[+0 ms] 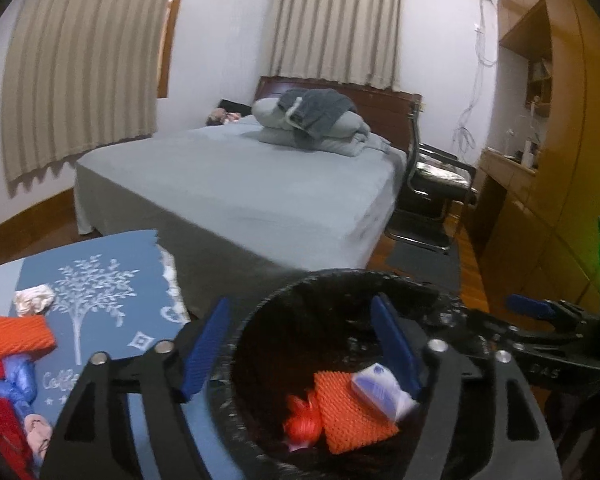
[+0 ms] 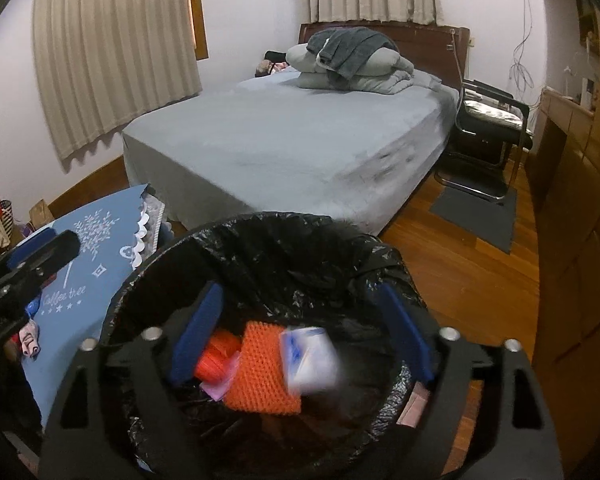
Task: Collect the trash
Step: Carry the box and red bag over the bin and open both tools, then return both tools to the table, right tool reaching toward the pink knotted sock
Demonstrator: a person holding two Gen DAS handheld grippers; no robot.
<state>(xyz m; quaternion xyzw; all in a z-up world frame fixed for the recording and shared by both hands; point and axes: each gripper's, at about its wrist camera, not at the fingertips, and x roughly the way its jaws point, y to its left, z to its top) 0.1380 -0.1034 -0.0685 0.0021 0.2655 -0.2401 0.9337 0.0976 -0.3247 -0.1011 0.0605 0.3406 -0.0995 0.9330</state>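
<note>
The right gripper (image 2: 300, 332) hangs over the trash bin (image 2: 260, 232), which has a black bag in it. Its two blue jaws are wide apart and grip nothing. Right between the jaws, a white and blue packet (image 2: 312, 360) looks blurry, so I think it is dropping into the bin just now. Under the jaws, down in the bin, lie an orange foam net (image 2: 260, 372), a crumpled orange bag (image 2: 216, 352) and a bit of pink wrap (image 2: 216, 390).

The left gripper (image 1: 300, 344) is let go too, with its jaws spread and nothing in them. One jaw sits outside the bin rim and the other sits over the inside.

So part of the job is done: some trash is in the bin already. But more is left. Off to the left of the left jaws is a table with a blue cloth (image 1: 112, 276). On it I see a crumpled tissue (image 1: 34, 299), another orange net (image 1: 12, 336), a blue plastic wad (image 1: 18, 380) and something red (image 1: 0, 420) at the edge. I think those still need picking up, so the job looks about half done
</note>
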